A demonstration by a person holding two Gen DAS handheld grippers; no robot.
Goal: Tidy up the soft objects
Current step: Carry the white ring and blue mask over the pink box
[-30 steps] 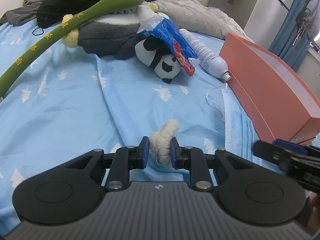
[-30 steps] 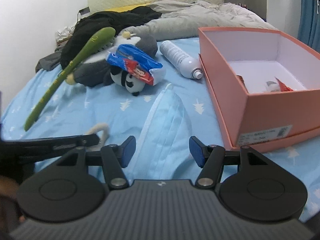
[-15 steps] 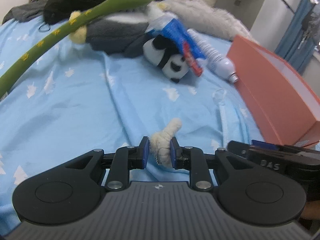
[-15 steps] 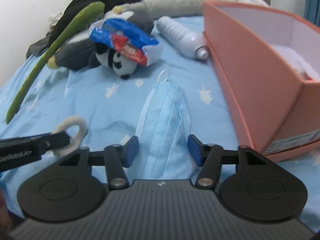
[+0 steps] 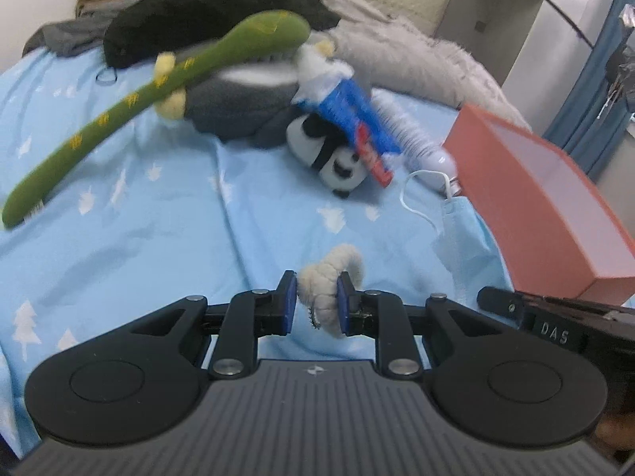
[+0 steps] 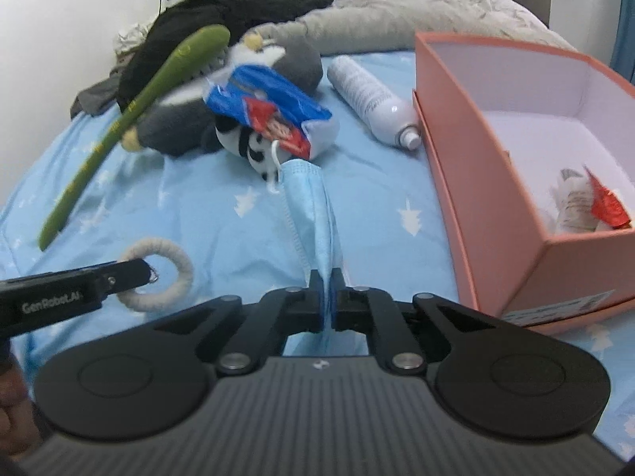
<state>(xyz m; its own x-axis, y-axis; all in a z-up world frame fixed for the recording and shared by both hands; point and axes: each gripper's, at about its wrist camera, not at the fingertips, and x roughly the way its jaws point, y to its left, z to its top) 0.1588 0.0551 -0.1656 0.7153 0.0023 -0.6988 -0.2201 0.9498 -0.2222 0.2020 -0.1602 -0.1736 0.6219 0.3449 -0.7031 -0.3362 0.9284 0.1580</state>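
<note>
Left gripper [image 5: 315,297]: I have my pads clamped on the cream fuzzy ring [image 5: 331,277]; the ring sits pinched just above the blue bedsheet [image 5: 139,238]
Right gripper [image 6: 326,303]: I see its pads pressed together on the near end of the blue face mask [image 6: 313,206]; the mask runs away from me over the sheet
Orange box [image 6: 496,182]: open, beside the mask; wrappers lie inside
Further back: panda plush [image 6: 250,146] under a blue snack packet [image 6: 270,113]; white bottle [image 6: 373,99] touching the box; long green plush [image 5: 151,95] slanting across
</note>
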